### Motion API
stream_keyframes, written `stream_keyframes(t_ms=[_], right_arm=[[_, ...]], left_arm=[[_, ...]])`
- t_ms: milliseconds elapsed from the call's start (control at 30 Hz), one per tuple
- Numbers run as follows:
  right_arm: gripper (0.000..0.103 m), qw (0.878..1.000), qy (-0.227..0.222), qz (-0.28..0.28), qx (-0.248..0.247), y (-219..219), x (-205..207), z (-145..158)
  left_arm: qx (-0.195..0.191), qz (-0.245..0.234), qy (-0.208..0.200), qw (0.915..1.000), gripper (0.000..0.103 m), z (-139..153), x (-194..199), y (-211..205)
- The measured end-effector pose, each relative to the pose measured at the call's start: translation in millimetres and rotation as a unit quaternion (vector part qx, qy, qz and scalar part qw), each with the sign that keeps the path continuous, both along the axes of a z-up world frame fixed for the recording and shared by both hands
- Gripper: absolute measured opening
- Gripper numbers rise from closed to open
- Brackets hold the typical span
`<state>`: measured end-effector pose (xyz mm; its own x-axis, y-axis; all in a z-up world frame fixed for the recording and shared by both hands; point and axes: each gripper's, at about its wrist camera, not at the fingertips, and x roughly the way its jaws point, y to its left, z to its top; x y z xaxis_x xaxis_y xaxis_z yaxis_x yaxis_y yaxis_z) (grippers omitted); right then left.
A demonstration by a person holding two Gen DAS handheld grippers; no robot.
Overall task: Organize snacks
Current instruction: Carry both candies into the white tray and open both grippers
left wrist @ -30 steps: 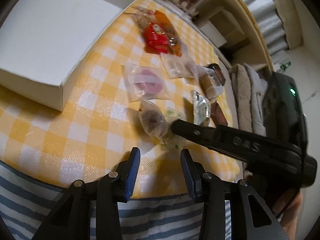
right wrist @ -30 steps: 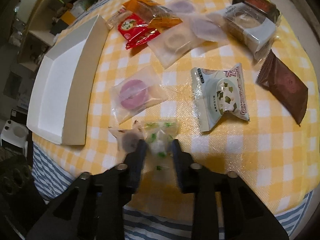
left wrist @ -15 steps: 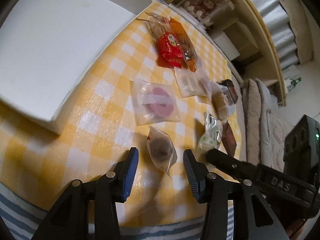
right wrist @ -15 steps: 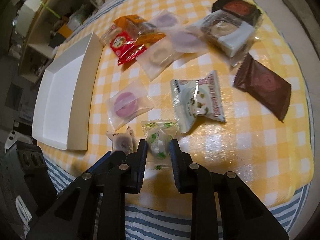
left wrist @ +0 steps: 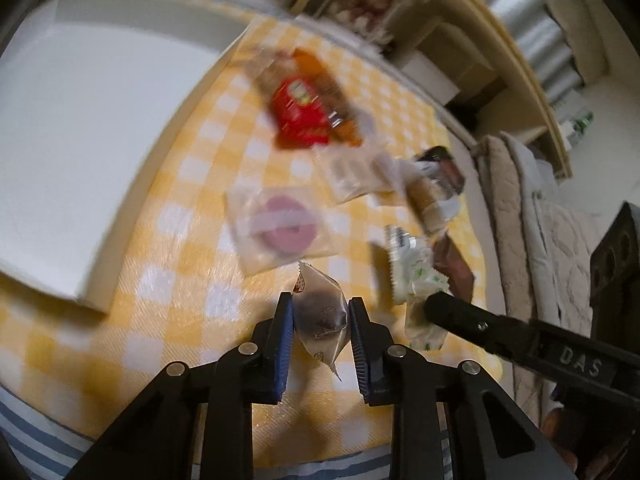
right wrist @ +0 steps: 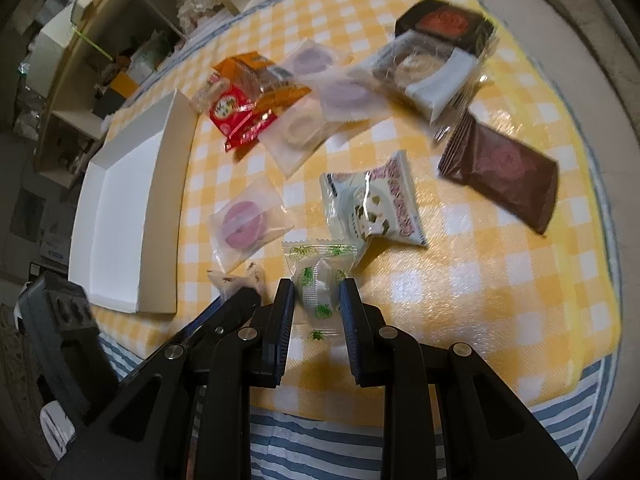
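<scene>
On the yellow checked tablecloth lie several wrapped snacks beside an empty white box. My left gripper has its jaws closing, and its blue pads press both sides of a clear-wrapped dark candy, which hangs just above the cloth. My right gripper is shut on a clear candy with green print, also raised a little. The two grippers are side by side at the table's near edge. The right gripper's finger shows in the left wrist view, and the left gripper in the right wrist view.
Farther along the cloth lie a pink disc packet, a white and green packet, a brown packet, a red packet and a boxed cake. The white box lies to the left. Shelves stand behind the table.
My left gripper moved up to the dark candy, closed on it and lifted it. My right gripper kept its hold on the green-print candy and rose a little.
</scene>
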<state>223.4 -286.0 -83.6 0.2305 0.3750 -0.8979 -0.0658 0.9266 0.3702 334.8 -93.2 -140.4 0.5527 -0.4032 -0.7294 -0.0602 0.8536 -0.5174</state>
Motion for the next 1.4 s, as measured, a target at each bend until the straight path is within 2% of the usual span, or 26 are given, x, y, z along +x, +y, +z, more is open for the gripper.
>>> stream_keyframes(t_ms=[200,367,700,867,1033,1267,1400], right_arm=[[0.024,0.999,-0.045,-0.023,-0.001,-6.5,-9.8,27.8],[0.024,0.996,-0.080,-0.039,0.002,-6.0,-16.8,51.6],[0.024,0.990,-0.140,-0.017,0.006,37.5,-16.4,91.0],[0.024,0.988,-0.155,0.008,0.020,73.1,-13.3,102.9],[0.024,0.987,-0.155,0.032,0.033,104.0,-11.8,104.4],[0.024,0.989,-0.124,0.064,0.058,152.8,-5.7,91.4],[0.024,0.990,-0.097,0.076,0.075,173.9,-1.9,75.8]], left_arm=[[0.048,-0.019,-0.063,0.9967,0.026,46.7,-25.2,4.0],[0.073,-0.023,-0.093,0.9927,0.026,84.0,-42.4,19.2],[0.123,-0.018,-0.121,0.9849,0.026,134.4,-74.4,70.0],[0.140,-0.010,-0.113,0.9836,0.026,148.9,-79.7,101.6],[0.149,0.000,-0.088,0.9850,0.026,154.0,-74.8,134.7],[0.165,-0.018,-0.046,0.9850,0.026,152.1,-62.3,163.3],[0.161,-0.025,-0.024,0.9864,0.026,144.8,-54.2,175.6]])
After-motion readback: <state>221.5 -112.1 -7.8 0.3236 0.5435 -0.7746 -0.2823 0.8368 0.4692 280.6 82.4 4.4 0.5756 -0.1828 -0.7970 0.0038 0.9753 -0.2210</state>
